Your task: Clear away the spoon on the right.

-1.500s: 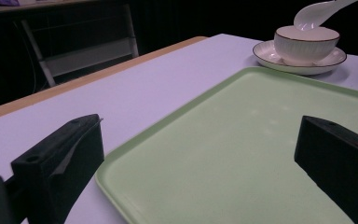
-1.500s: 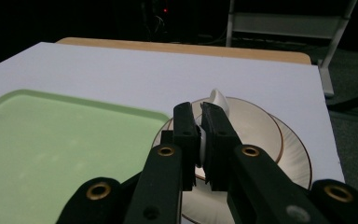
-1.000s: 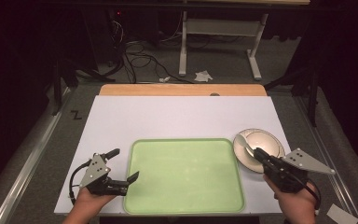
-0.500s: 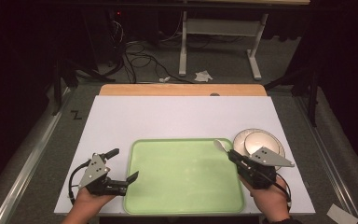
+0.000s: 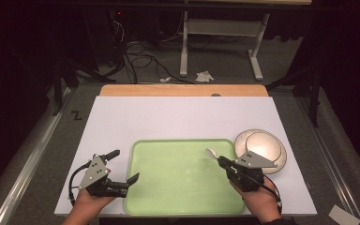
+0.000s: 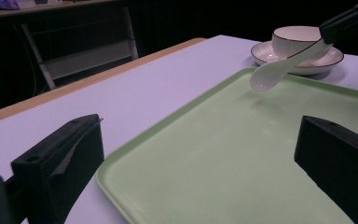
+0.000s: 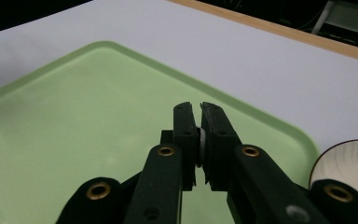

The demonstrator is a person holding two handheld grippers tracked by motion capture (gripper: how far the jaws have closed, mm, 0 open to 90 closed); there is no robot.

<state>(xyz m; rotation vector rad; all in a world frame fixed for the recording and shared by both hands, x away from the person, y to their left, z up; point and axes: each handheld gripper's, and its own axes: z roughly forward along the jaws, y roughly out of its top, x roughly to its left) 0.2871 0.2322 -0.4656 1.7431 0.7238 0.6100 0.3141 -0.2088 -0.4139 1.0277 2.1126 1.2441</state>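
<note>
a: which step is this?

b: the carry, i'd judge. the right claw is pinching the handle of a white spoon, and the spoon hangs in the air over the right part of the green tray, near the tray's far right corner. it isn't touching the tray.

a: and the other claw?

b: the left claw is spread wide with nothing in it, sitting at the tray's near left corner, by the front edge of the tabletop.

a: where did the spoon belong?

b: can't say, but a bowl stands on a saucer just off the tray's right edge, toward the right edge of the tabletop.

a: so what does the next move call for?

b: probably lowering the spoon flat onto the tray and only then letting the jaws part. the bowl end leads and tips downward, so it should come down gently.

a: how will it handle?

b: it looks like glazed ceramic: smooth, glossy, rounded, with a deep oval scoop. slippery in a narrow pinch, and it could pivot. the bowl is ribbed on the outside with a dark rim line; the saucer has the same rim. the tray is matte plastic with a raised lip and rounded corners, so the spoon shouldn't slide off. the tabletop is plain white, with a wooden strip along its far edge.
</note>
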